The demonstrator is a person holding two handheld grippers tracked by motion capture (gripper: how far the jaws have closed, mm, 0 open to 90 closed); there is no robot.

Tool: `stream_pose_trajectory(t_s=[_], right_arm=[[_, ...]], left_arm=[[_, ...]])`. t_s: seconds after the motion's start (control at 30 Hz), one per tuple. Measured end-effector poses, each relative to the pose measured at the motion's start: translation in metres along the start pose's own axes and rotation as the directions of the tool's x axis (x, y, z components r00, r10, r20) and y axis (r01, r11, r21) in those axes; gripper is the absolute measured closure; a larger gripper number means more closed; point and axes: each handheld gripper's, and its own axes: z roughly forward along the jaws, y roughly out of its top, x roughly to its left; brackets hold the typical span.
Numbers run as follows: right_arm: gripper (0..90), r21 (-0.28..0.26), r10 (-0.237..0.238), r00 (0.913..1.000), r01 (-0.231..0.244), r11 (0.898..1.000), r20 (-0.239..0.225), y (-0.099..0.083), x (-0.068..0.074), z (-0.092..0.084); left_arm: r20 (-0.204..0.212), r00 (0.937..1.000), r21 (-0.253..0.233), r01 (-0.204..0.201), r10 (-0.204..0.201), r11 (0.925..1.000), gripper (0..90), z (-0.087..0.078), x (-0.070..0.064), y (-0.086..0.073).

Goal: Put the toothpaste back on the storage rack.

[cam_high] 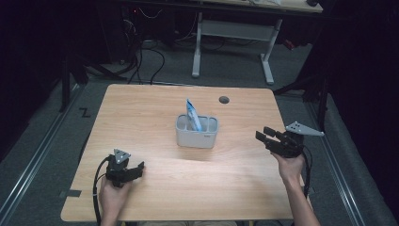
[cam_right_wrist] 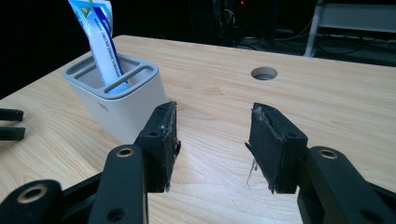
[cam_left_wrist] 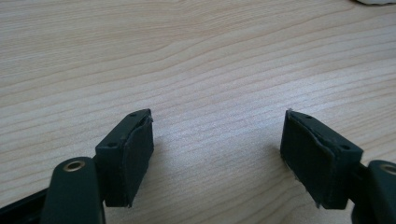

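Two black two-jaw grippers flank a light grey plastic holder with slotted compartments (cam_high: 197,132) that stands near the middle of the pale wooden table (cam_high: 141,113), and a blue-and-white flat tube-like packet (cam_high: 193,114) stands upright in one of its slots, leaning slightly, its top well above the rim. The left gripper (cam_high: 136,168) rests low near the table's front left, well apart from the holder, and in the left gripper view its jaws stand wide with bare wood grain between them (cam_left_wrist: 217,140). The right gripper (cam_high: 266,134) is held above the table's right side, pointing toward the holder, jaws likewise spread and empty; in the right gripper view the holder (cam_right_wrist: 116,100) sits just left of the gap (cam_right_wrist: 212,140), with the packet (cam_right_wrist: 103,44) rising from it. A round cable hole (cam_high: 224,100) lies in the table beyond the holder. Judging from this, the packet looks seated and both hands stand clear, so the work is either at its end or at the start of a reach. If a reach, the right gripper would need to swing left and rise to pinch the packet's exposed top without tipping the holder.
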Motion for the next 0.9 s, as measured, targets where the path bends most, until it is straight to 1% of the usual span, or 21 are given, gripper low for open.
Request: stream_pose_trajectory(t_s=[0.1, 0.2, 0.37, 0.57, 0.7, 0.87, 0.9], right_arm=[[51.6, -0.008, 0.008, 1.0000, -0.008, 1.000, 0.003, -0.004, -0.001, -0.001], [51.8, -0.021, 0.033, 0.9994, -0.033, 0.999, -0.005, -0.009, -0.003, -0.001], [51.8, -0.012, 0.048, 0.9988, -0.048, 0.999, -0.010, -0.017, -0.004, 0.000], [51.9, 0.000, 0.045, 0.9989, -0.045, 0.999, -0.007, -0.023, -0.004, 0.001], [51.9, 0.006, 0.061, 0.9981, -0.061, 0.998, -0.006, -0.029, -0.006, 0.001], [52.1, 0.022, 0.054, 0.9985, -0.055, 0.998, 0.004, -0.035, -0.007, 0.002], [52.1, 0.025, 0.060, 0.9982, -0.060, 0.998, 0.005, -0.036, -0.007, 0.001]], left_arm=[[0.000, 1.0000, 0.000, 0.000, 0.000, 1.0000, 26.0, 0.000, 0.000, 0.000], [0.000, 1.0000, 0.000, 0.000, 0.000, 1.0000, 26.0, 0.000, 0.000, 0.000], [0.000, 1.0000, 0.000, 0.000, 0.000, 1.0000, 26.0, 0.000, 0.000, 0.000], [0.000, 1.0000, 0.000, 0.000, 0.000, 1.0000, 26.0, 0.000, 0.000, 0.000], [0.000, 1.0000, 0.000, 0.000, 0.000, 1.0000, 26.0, 0.000, 0.000, 0.000], [-0.001, 1.0000, 0.000, 0.000, 0.000, 1.0000, 26.0, 0.000, 0.000, 0.000], [0.000, 1.0000, 0.000, 0.000, 0.000, 1.0000, 26.0, 0.000, 0.000, 0.000]])
